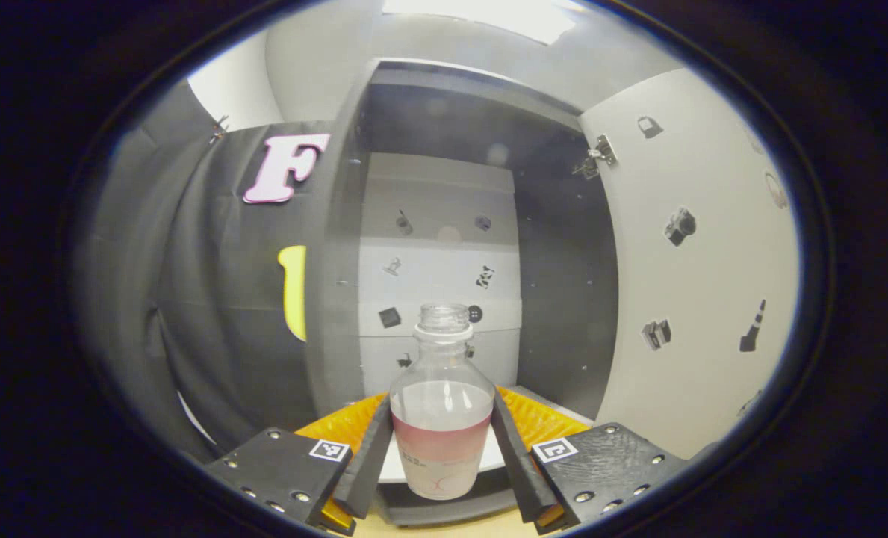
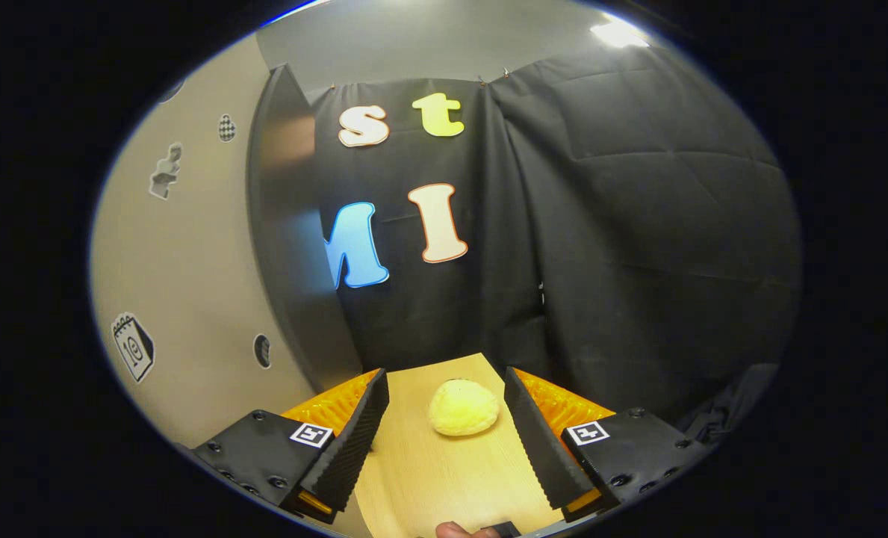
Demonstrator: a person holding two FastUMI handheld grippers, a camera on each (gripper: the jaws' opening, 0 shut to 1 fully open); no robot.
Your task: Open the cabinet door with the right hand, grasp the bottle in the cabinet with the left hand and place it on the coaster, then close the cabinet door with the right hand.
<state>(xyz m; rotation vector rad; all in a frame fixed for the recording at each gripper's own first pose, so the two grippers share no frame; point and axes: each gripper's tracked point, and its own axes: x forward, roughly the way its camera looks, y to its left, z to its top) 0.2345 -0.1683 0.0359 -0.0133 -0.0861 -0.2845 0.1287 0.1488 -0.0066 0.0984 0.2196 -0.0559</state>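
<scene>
Pinching the upright bottle [image 1: 441, 418] between the left gripper [image 1: 441, 448] fingers, seemingly just outside the open cabinet [image 1: 444, 224]. Holding the right gripper [image 2: 444, 441] spread, pointing toward the yellow coaster [image 2: 464, 407] straight ahead on the table [image 2: 429, 478].

Each hand-held gripper [image 1: 441, 456] [image 2: 444, 441] has black screw-studded blocks with square coded markers and ribbed orange sides.
</scene>
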